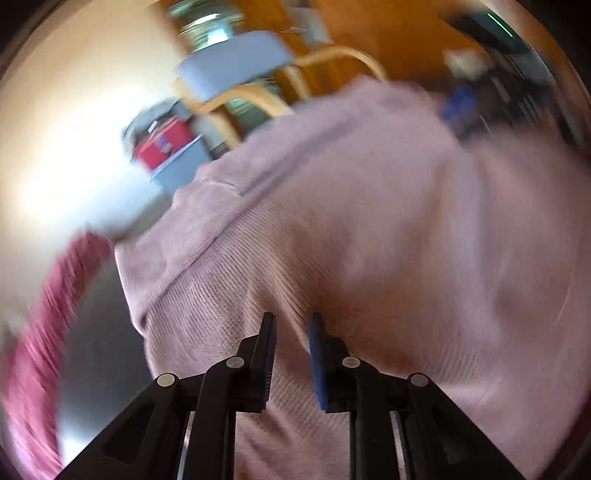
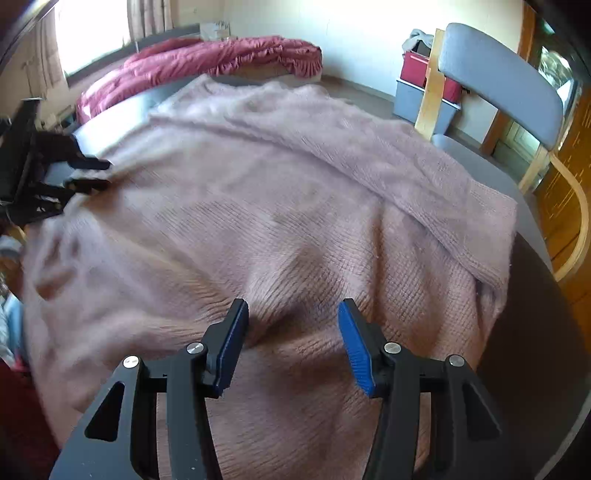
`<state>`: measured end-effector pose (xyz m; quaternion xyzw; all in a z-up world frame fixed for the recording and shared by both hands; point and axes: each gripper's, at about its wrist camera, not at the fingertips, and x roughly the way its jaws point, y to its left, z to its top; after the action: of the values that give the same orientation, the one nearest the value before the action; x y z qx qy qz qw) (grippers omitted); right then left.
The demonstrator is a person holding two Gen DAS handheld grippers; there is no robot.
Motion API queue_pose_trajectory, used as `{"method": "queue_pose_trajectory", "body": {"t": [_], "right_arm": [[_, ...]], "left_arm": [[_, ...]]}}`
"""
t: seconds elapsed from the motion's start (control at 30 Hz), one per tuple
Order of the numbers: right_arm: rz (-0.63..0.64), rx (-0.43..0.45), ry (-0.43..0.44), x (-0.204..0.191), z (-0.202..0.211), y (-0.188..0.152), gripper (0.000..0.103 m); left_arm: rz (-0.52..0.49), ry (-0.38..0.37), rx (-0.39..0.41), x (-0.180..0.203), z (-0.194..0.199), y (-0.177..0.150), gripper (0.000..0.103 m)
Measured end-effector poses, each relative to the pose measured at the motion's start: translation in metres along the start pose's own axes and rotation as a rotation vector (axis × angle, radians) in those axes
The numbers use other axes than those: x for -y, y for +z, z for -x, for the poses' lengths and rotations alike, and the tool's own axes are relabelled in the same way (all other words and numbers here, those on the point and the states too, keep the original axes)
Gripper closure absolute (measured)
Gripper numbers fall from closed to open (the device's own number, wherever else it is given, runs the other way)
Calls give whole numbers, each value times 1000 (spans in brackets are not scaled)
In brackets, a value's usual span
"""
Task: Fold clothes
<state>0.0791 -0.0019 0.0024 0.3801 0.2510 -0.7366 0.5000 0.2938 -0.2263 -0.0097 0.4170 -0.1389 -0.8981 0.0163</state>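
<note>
A: Nearest, right wrist view. Right gripper [image 2: 291, 314] over the sweater [image 2: 280, 206], fingers [image 2: 352, 343] well apart, nothing between them, only knit below.

B: Touching the cloth?

A: Cannot tell. Tips sit low over a ridge of bunched knit.

B: Left gripper?

A: In its own view the left gripper [image 1: 291, 325] has a narrow gap between the fingers [image 1: 267, 354]. Pink knit shows through the gap; whether the pads pinch it, cannot tell. View is blurred. From the right view the left gripper [image 2: 86, 171] sits at the sweater's left edge, fingers close together.

B: Where does the sweater lie?

A: Spread on a dark table [image 2: 546, 332], covering most of it. Long axis runs from the near edge away toward the far side. A folded-over band, likely a sleeve, crosses diagonally from far left to the near right corner.

B: Beyond it?

A: Chair [image 2: 498, 81] with grey back and pale wood frame, just beside the table at right. Red and grey bins [image 2: 424, 92] behind it by the wall. Farthest, a crimson bedspread [image 2: 207, 62] under the window [image 2: 92, 33].
</note>
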Motion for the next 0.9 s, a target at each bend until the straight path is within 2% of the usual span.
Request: {"method": "queue_pose_trajectory", "body": {"t": [0.07,0.1,0.17,0.23,0.37,0.43,0.53,0.67,0.77,0.83,0.9], "right_arm": [[9,-1,10,-10,4,-1,49],[18,-7,11,-16,5,-2,49],[49,-28,10,-28,6,-7,49],[110,-65,-4,-34,1,-21,49],[139,-84,18,-21,11,-46,49],[142,-112,31,-12,19,-55,50],[146,-150,51,0,29,-66,51],[130,-179,79,7,34,-72,50],[92,-136,90,5,40,-61,50],[78,-92,142,-4,46,-55,50],[135,-63,130,-25,46,-47,50]], "left_arm": [[114,-66,24,-3,3,9,85],[114,-80,16,4,-1,10,85],[30,-72,-31,19,-19,8,85],[-67,-11,13,33,-18,1,85],[-114,-15,6,26,-7,-17,85],[-112,-24,0,17,2,-26,84],[-88,-46,-9,3,11,-35,76],[-22,-97,-17,-10,21,-33,77],[92,-110,9,-13,23,-14,78],[75,-139,50,-1,28,0,78],[14,-158,72,21,26,15,78]]}}
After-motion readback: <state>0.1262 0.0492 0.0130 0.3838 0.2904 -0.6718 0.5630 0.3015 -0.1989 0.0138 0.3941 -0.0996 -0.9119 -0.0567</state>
